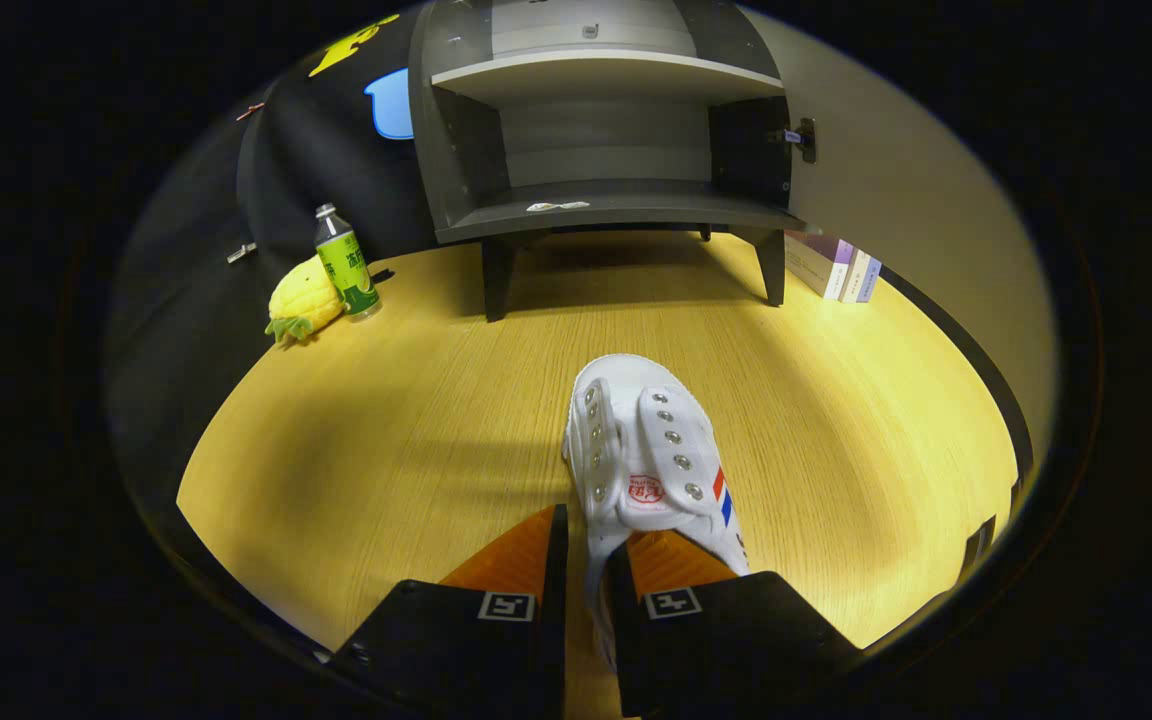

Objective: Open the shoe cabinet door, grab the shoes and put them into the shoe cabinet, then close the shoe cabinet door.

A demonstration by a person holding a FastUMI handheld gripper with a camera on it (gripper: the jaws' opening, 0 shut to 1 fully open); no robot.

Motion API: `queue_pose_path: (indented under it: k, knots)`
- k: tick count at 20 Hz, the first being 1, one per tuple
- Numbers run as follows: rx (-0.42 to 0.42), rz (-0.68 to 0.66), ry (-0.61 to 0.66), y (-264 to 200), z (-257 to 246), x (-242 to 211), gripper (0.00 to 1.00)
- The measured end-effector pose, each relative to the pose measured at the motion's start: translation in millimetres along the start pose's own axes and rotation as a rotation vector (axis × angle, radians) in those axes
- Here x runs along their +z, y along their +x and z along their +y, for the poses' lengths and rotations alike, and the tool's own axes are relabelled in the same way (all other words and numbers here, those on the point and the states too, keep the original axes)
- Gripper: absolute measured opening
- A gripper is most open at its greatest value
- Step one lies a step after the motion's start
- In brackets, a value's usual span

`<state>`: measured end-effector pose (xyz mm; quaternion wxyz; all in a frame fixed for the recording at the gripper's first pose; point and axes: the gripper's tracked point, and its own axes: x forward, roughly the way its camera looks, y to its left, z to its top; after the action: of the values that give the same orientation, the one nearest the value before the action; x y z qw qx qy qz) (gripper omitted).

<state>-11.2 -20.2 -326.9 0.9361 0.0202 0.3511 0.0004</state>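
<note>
White shoe (651, 455) pinched in hand-held gripper (586, 545) (open shoe cabinet (606, 130) beyond)

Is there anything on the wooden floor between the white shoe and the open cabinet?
Nothing visible. The tongs grip the white canvas shoe; bare wooden floor leads to the open grey cabinet. The green bottle stands aside.

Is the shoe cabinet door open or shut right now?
Open: the shoe cabinet shows bare shelves, its door swung aside on the hinge.
</note>
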Motion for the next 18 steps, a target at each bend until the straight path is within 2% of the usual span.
queue_pose_path:
  k: [6,9,10,17,18]
  knots:
    - [0.006,-0.081,0.001,13,2,8,0.25]
    - [0.000,-0.082,0.013,20,-1,8,0.23]
    - [-0.006,-0.085,0.017,21,-2,10,0.19]
    - [-0.015,-0.067,0.001,26,-3,4,0.19]
    - [-0.022,-0.080,-0.003,20,-4,5,0.12]
